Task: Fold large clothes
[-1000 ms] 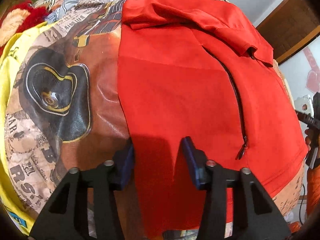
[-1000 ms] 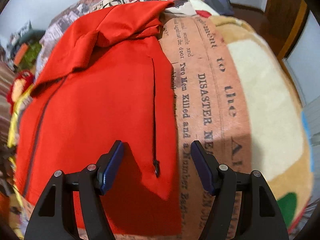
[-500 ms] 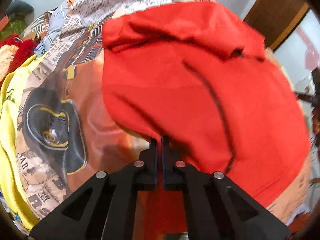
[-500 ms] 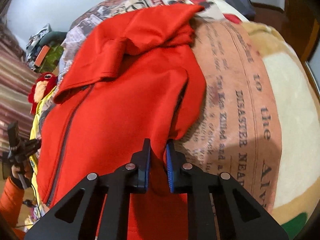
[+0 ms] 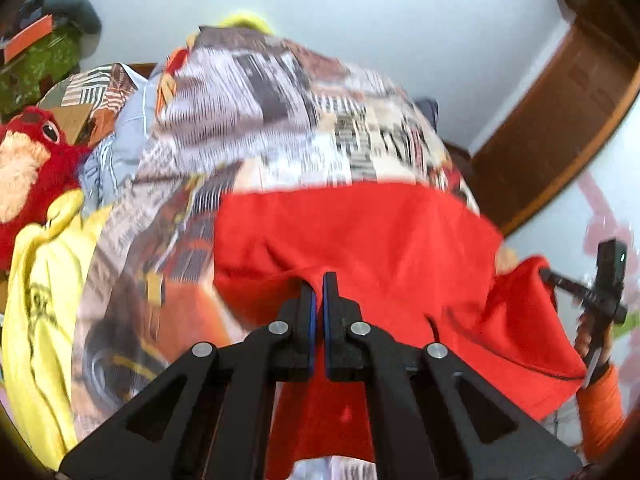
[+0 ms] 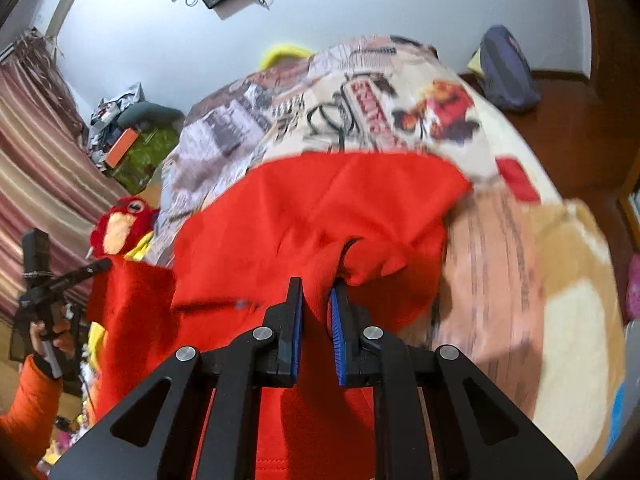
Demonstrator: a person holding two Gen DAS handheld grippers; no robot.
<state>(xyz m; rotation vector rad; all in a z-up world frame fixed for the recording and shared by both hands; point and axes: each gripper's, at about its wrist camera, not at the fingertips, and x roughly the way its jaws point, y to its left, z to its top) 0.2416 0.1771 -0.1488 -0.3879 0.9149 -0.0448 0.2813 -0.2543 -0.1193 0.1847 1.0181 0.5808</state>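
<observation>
A red zip-up jacket (image 5: 360, 240) lies on a bed covered with a newspaper-print blanket (image 5: 280, 112). My left gripper (image 5: 319, 280) is shut on the jacket's bottom hem at its left side, and the cloth hangs lifted between the jaws. In the right wrist view the same red jacket (image 6: 340, 200) rises in folds off the blanket (image 6: 360, 92), and my right gripper (image 6: 318, 288) is shut on a thick fold of its hem at the right side. Each view shows the other gripper at its edge, held in a hand with an orange sleeve.
A red plush toy (image 5: 28, 160) and a yellow garment (image 5: 44, 300) lie left of the jacket. A wooden door frame (image 5: 560, 128) stands at the right. A dark bag (image 6: 506, 68) sits at the bed's far corner. Striped curtains (image 6: 36, 152) hang at the left.
Both grippers closed on the jacket's bottom hem, then rose and tilted up, pulling the hem off the blanket toward the collar end. More of the wall shows now.
</observation>
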